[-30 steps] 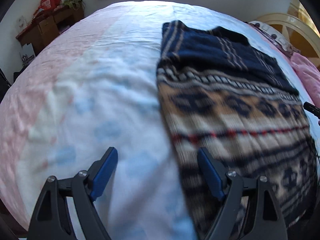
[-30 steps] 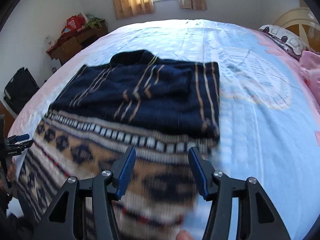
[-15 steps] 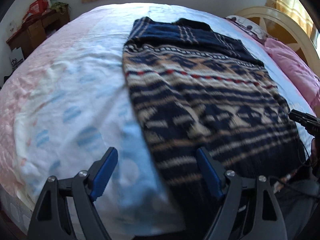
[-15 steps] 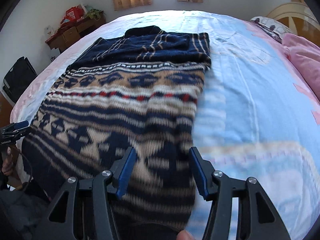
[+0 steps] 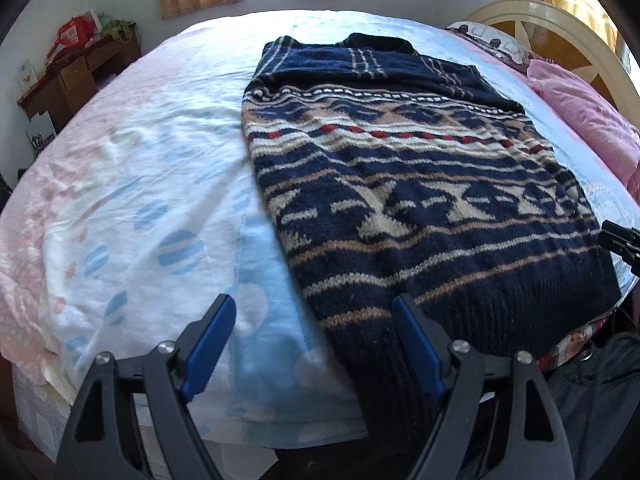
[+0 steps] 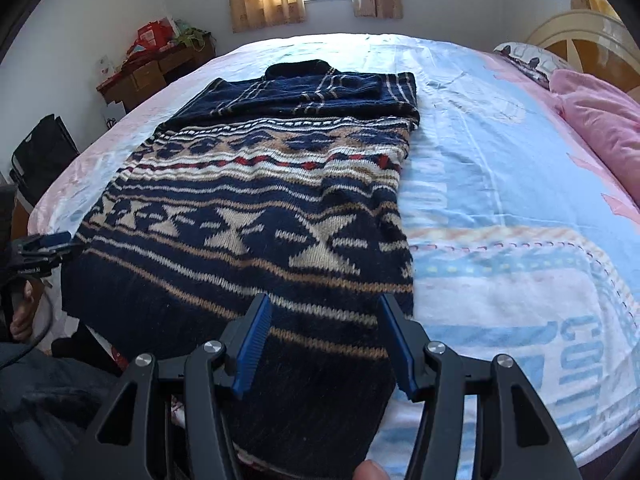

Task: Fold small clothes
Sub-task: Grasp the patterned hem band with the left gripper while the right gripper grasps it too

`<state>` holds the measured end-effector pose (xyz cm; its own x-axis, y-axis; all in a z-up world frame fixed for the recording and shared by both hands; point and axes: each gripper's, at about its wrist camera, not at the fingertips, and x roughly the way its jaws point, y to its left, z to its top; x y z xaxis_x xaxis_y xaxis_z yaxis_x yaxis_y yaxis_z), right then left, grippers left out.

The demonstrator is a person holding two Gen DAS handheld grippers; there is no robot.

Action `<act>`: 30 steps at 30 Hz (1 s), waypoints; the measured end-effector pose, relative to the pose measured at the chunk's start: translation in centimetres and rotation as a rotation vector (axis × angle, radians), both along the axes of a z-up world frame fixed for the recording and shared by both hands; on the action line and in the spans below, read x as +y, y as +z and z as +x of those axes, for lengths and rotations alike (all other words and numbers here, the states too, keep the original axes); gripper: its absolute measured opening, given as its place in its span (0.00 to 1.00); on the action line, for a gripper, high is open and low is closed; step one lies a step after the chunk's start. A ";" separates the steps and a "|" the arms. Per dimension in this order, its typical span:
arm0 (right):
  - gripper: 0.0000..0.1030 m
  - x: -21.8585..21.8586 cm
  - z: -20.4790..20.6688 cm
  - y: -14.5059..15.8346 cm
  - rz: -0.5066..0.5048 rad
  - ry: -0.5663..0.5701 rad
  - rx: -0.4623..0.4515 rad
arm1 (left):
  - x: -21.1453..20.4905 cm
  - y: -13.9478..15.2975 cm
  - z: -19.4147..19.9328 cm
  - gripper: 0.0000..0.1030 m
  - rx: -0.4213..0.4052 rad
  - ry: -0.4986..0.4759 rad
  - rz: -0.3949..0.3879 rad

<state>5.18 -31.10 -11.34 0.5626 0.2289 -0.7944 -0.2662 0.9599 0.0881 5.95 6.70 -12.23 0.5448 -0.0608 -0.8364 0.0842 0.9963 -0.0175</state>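
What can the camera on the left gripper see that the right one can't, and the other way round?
Only the left wrist view shows the bedsheet's striped blue dots beside the sweater. Only the right wrist view shows the black bag by the wall and blue lettering on the sheet. Both show the patterned sweater flat on the bed, the wooden desk, the pink pillow, and open grippers.
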 end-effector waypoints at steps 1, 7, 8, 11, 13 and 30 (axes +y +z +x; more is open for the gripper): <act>0.54 0.2 -0.2 -0.2 -0.003 0.003 0.004 | -0.1 0.0 -0.2 0.80 -0.004 -0.003 0.005; 0.54 0.6 -1.3 -1.5 -0.034 0.002 0.010 | 0.0 -0.3 -0.3 0.80 0.002 -0.004 -0.002; 0.54 0.6 -1.4 -1.4 -0.035 0.001 0.010 | 0.0 -0.3 -0.3 0.80 0.001 -0.003 -0.003; 0.54 0.2 -1.7 -1.4 -0.028 -0.007 0.014 | 0.1 -0.5 -0.6 0.76 0.017 -0.006 -0.032; 0.54 0.0 -2.1 -1.4 -0.027 -0.017 0.021 | 0.1 -0.5 -1.1 0.71 0.029 -0.012 -0.053; 0.41 -2.1 -4.6 -1.9 0.093 -0.017 0.127 | 1.0 -0.6 -3.0 0.19 0.125 -0.078 -0.299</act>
